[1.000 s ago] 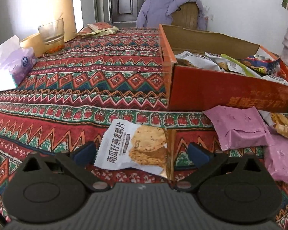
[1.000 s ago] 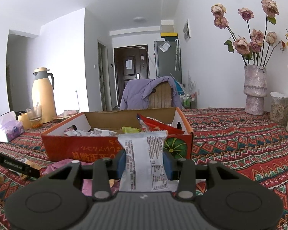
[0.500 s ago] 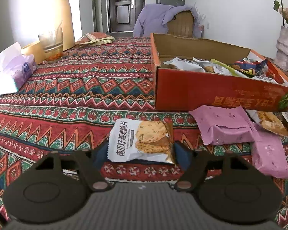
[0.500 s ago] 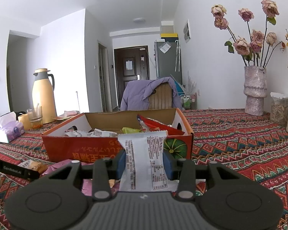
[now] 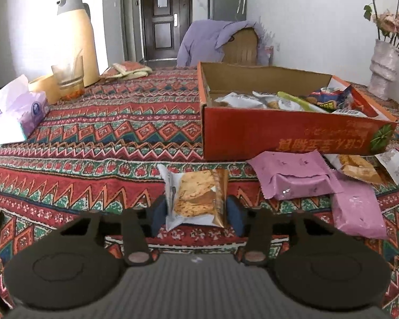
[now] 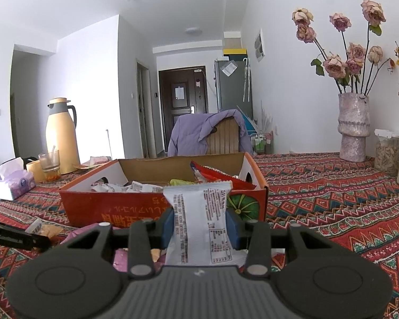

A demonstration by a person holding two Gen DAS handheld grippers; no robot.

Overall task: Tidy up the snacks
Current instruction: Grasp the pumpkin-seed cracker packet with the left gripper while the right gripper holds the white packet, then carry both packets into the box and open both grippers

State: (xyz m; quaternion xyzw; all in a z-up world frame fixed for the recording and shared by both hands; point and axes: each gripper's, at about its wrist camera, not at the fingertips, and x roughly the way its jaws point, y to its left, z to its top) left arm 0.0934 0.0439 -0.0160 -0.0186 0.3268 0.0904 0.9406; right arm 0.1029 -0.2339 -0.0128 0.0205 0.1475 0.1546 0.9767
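My left gripper (image 5: 195,214) fingers, wide a second ago, are closing on the cracker pack (image 5: 196,195), now bunched between them on the worktop (image 5: 93,143), right gripper (image 6: 199,226) clamps the white packet (image 6: 199,218); both next for the box (image 5: 287,137).

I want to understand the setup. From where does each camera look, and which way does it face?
Left wrist: behind the left gripper, angled down at the cracker packet its closing jaws bracket.
Right wrist: behind the right gripper, nearly level, clamping a white packet.
Both share the orange box, thermos and door.
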